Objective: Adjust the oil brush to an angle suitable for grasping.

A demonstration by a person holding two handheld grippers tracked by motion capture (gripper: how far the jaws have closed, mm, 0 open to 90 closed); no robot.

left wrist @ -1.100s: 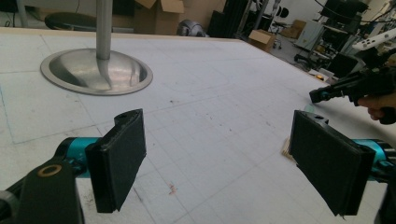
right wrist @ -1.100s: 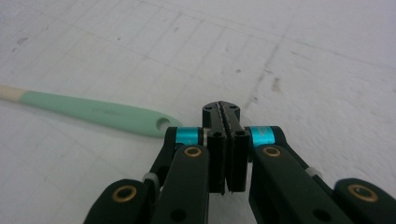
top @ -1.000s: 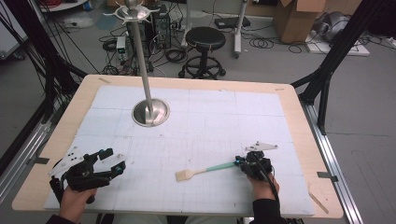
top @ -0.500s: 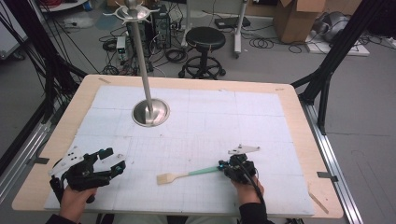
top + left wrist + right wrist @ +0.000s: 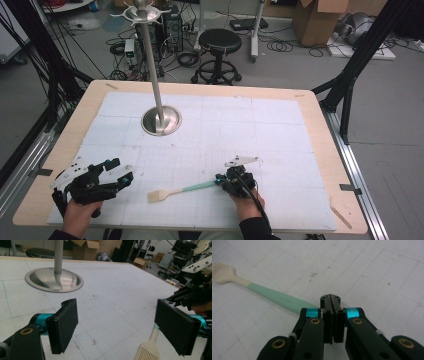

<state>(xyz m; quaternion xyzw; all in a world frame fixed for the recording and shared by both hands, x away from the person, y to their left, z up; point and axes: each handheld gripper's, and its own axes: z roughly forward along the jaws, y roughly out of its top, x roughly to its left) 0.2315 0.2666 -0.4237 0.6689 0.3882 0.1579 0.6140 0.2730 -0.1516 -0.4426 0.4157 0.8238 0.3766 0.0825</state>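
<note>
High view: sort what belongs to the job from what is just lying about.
In the job: brush, its green handle in the shut right gripper; left gripper, open, near the brush; perhaps the stand, the one other thing on the mat.
Lying about: stool, boxes and cables behind the table.

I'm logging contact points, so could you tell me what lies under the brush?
The brush lies on the white gridded mat. Its handle end is covered by the right gripper.
</note>
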